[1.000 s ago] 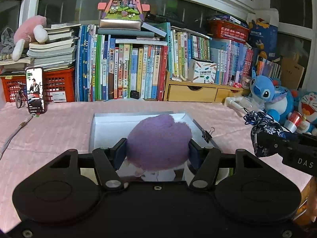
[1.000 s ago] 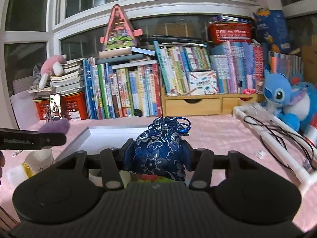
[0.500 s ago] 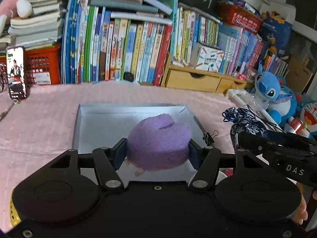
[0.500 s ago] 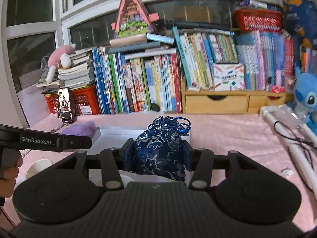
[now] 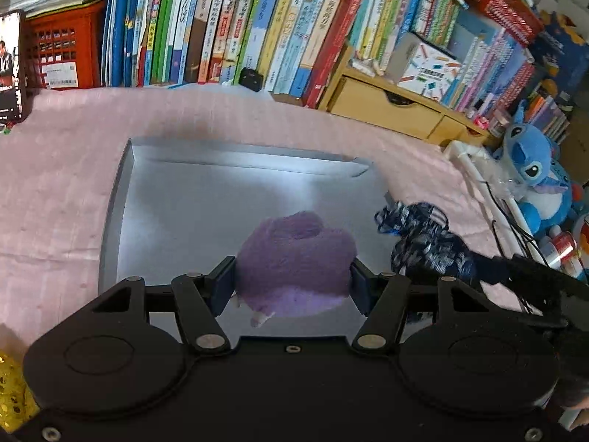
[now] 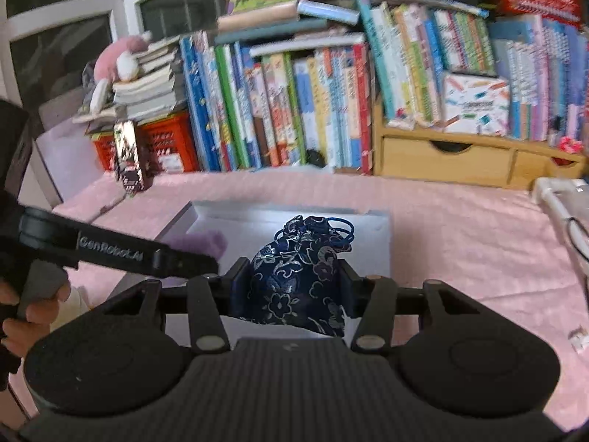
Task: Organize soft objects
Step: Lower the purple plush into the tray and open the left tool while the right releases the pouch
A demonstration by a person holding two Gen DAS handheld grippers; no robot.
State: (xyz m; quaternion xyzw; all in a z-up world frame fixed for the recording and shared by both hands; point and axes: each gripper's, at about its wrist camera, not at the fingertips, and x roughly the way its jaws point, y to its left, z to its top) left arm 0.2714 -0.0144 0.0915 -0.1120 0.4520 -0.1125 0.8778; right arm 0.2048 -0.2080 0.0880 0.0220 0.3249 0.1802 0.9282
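Over the open white box on the pink cloth, both grippers carry loads. Left gripper is clamped on a purple plush, pads pressing both sides. Right gripper is clamped on a blue pouch, which sits at 3 o'clock of the plush.

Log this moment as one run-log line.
left gripper: shut on purple plush toy | right gripper: shut on navy floral drawstring pouch | both over shallow white box
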